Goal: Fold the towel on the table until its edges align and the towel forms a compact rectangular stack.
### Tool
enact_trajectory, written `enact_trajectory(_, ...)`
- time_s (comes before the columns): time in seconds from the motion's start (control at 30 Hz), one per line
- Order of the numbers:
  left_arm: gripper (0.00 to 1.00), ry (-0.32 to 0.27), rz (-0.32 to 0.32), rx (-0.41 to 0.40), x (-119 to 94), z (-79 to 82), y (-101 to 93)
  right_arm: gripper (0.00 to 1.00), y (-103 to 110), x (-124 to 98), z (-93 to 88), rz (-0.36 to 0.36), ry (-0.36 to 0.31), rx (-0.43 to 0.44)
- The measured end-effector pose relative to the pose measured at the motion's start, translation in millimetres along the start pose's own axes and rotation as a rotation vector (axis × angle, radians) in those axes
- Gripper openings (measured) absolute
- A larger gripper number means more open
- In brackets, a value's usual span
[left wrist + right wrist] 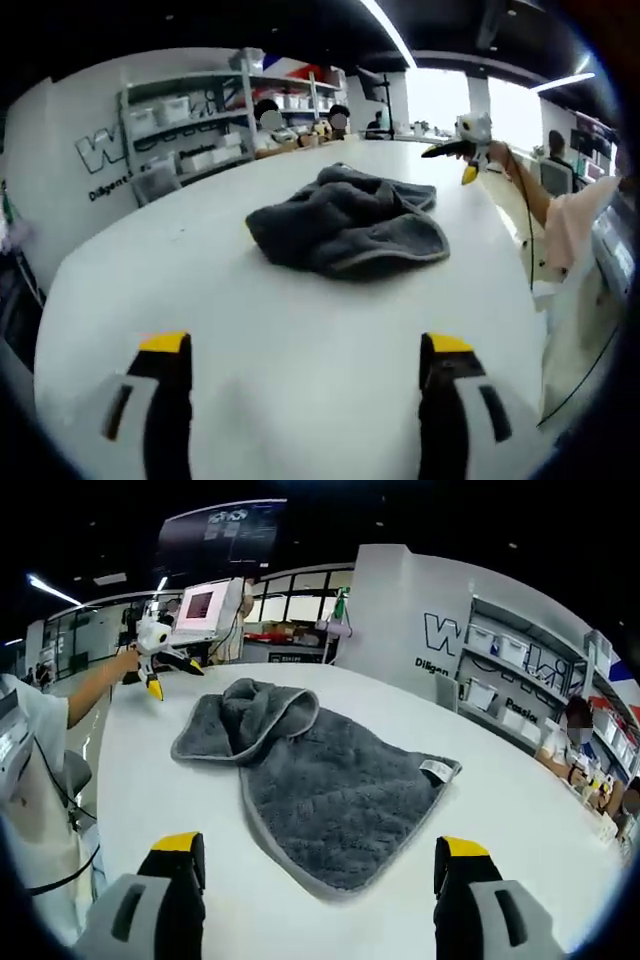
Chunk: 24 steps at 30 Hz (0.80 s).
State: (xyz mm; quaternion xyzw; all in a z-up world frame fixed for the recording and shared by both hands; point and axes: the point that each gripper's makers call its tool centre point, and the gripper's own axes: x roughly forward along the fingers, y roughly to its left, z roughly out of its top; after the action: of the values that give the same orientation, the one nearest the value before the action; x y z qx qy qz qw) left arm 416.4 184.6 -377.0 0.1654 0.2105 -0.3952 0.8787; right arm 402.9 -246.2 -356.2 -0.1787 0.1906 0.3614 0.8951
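In the left gripper view, a crumpled dark grey terry towel (348, 228) is seen lying mid-way across the round white bench (250, 330), well apart from the left claw (305, 385), whose yellow-tipped jaws are spread with nothing between them. The other claw (468, 145) is seen far off to the right.

In the right gripper view, the towel (320, 790) is shown partly spread, one end bunched, a white label at a corner. The right claw (318, 875) is spread empty near its edge. The cloth is judged soft, light and limp; a hemmed corner would best be pinched.
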Motion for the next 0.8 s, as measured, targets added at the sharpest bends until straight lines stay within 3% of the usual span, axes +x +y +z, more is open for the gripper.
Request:
enact_trajectory(0.5,0.99,-0.013,-0.007,0.005,-1.4,0.5,-3.1,0.99,2.8,-0.9,25.7,-0.004,-0.025,-0.017)
enact_trajectory(0.63,0.99,-0.013,-0.007,0.004,-3.2,-0.2,-3.1,0.99,3.8,6.1,39.8,0.008,-0.048,-0.011)
enact_trajectory(0.8,0.99,-0.018,-0.008,0.006,-5.5,0.9,-4.6,0.98,5.4,23.5,72.0,0.028,-0.1,-0.005)
